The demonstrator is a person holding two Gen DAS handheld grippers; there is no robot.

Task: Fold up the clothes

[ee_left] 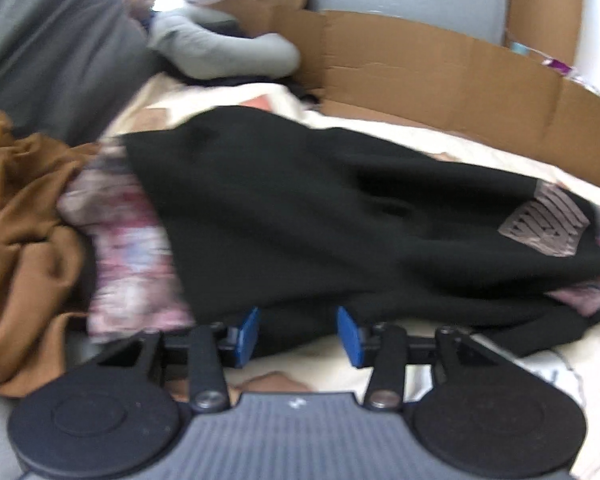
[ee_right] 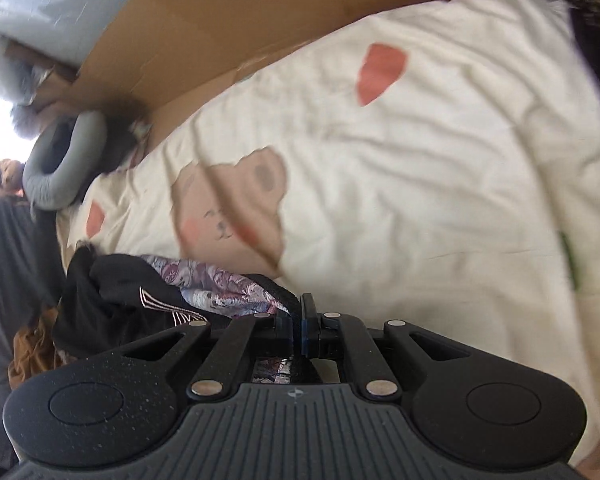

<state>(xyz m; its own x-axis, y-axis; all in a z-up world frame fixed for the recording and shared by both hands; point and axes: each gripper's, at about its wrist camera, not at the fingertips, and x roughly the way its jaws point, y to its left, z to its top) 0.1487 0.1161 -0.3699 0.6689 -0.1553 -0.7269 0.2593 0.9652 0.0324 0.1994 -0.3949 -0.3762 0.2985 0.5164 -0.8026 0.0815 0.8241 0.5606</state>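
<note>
Clothes and bedding, counted from beside the bed

Three loose garments lie together: one black garment (ee_left: 320, 216) with a pale printed patch, one pink-and-purple patterned garment (ee_left: 128, 248) showing from under it, and one brown garment (ee_left: 24, 240) crumpled beside them. One cream sheet (ee_right: 440, 184) covers the bed; on it I count one bear print (ee_right: 232, 204) and two red heart-like patches away from the bear. One grey ring-shaped cushion (ee_right: 60, 168) sits at the far end. One long run of cardboard (ee_left: 440, 80) stands along the far side. Two grippers are about, one per hand: the left gripper (ee_left: 298, 332) and the right gripper (ee_right: 301, 320), each with two blue-padded fingers.
</note>
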